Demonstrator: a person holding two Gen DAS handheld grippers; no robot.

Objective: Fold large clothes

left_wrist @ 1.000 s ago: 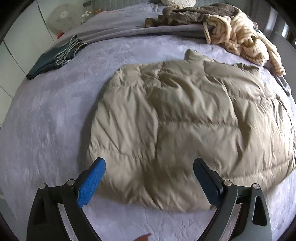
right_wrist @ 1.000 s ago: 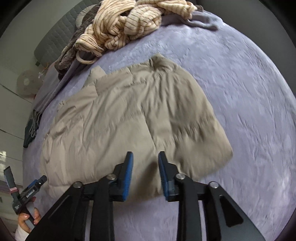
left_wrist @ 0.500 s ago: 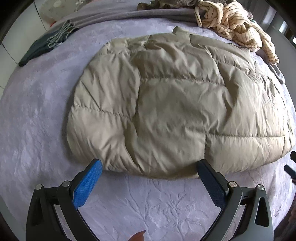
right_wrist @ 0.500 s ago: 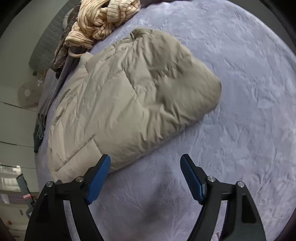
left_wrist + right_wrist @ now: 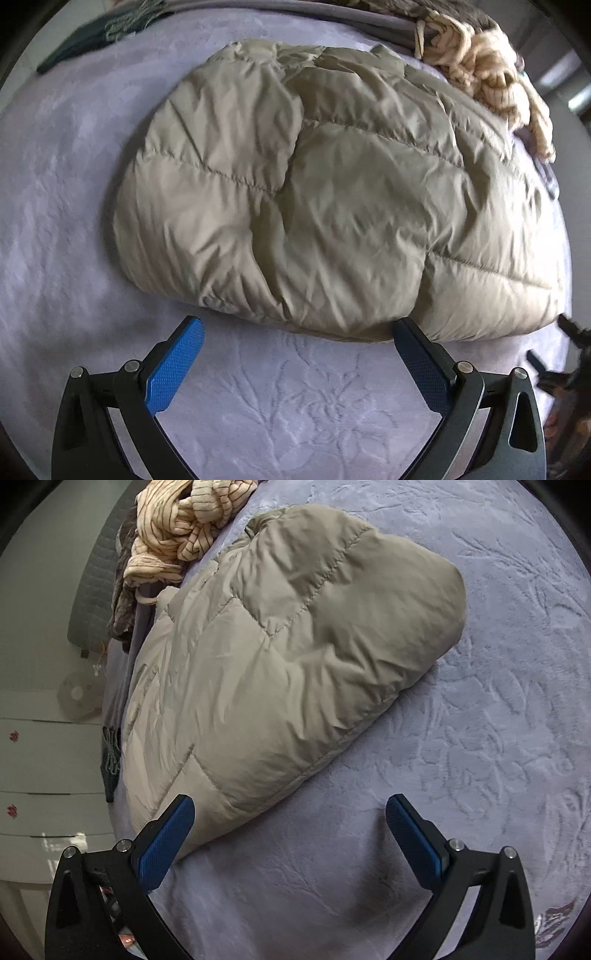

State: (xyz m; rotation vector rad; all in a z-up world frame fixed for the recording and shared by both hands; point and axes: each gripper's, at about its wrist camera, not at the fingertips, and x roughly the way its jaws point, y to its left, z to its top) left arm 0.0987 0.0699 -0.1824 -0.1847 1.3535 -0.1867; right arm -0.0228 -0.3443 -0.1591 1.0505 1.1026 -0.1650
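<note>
A beige quilted puffer jacket [image 5: 332,192] lies spread flat on the lilac bedspread [image 5: 295,398]. In the left wrist view my left gripper [image 5: 299,332] hovers wide open just short of the jacket's near hem, its right fingertip at the hem's edge. The right wrist view shows the same jacket [image 5: 280,657] from its right side. My right gripper [image 5: 290,810] points down at the bedspread [image 5: 480,701] beside the jacket's near corner, and its jaws are still opening with only bedding between them. Its left fingertip [image 5: 177,819] overlaps the hem.
A cream striped garment [image 5: 487,77] [image 5: 181,528] is heaped at the far side with brown clothes [image 5: 122,605] beside it. A dark folded item [image 5: 92,40] lies at the far left. White drawers [image 5: 44,760] and a fan [image 5: 77,696] stand beyond the bed's edge.
Both grippers have dropped closer to the bed and tilted further down, so the jacket's hem now sits at their tips. The right gripper went from nearly shut to wide open.
</note>
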